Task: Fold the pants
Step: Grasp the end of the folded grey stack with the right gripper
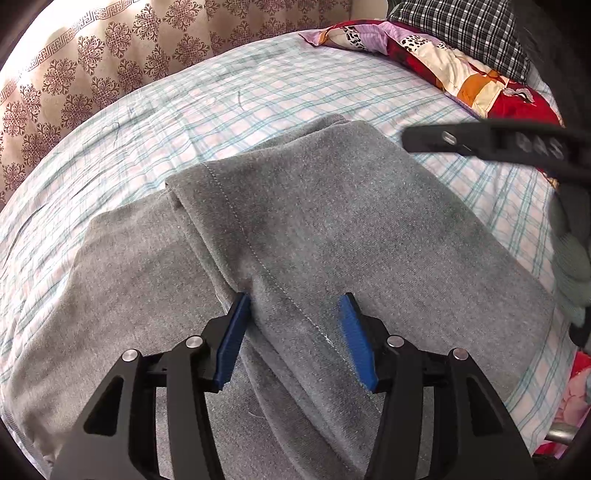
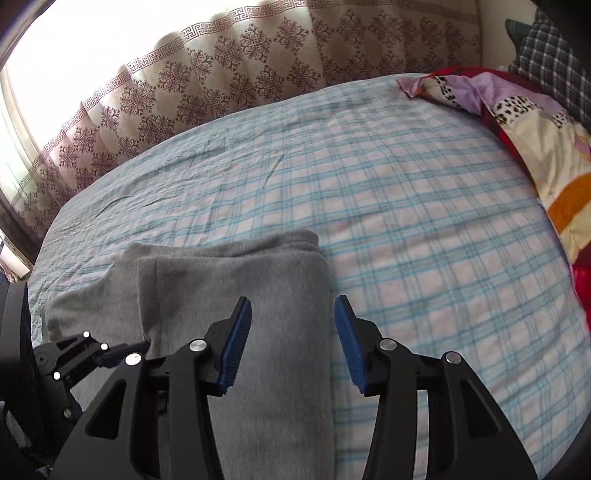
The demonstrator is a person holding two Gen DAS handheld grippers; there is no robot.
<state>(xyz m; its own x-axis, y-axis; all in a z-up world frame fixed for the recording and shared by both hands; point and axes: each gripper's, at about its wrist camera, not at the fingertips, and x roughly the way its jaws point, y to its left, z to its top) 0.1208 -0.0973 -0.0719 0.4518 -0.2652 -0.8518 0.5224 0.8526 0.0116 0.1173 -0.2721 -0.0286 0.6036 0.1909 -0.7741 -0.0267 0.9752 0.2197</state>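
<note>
On checked bedsheet (image 2: pixel 424 221): folded grey pants (image 1: pixel 332 229); both grippers' fingers (image 1: pixel 232 343) (image 2: pixel 236 343) parted, gripping nothing.

We are in a home bedroom. We note a bed (image 2: pixel 406 206) with a blue-and-pink checked sheet, a patchwork quilt (image 1: pixel 461 70) and a dark plaid pillow (image 1: pixel 461 26) at its head, and a patterned curtain (image 2: pixel 258 55) lit from behind.
</note>
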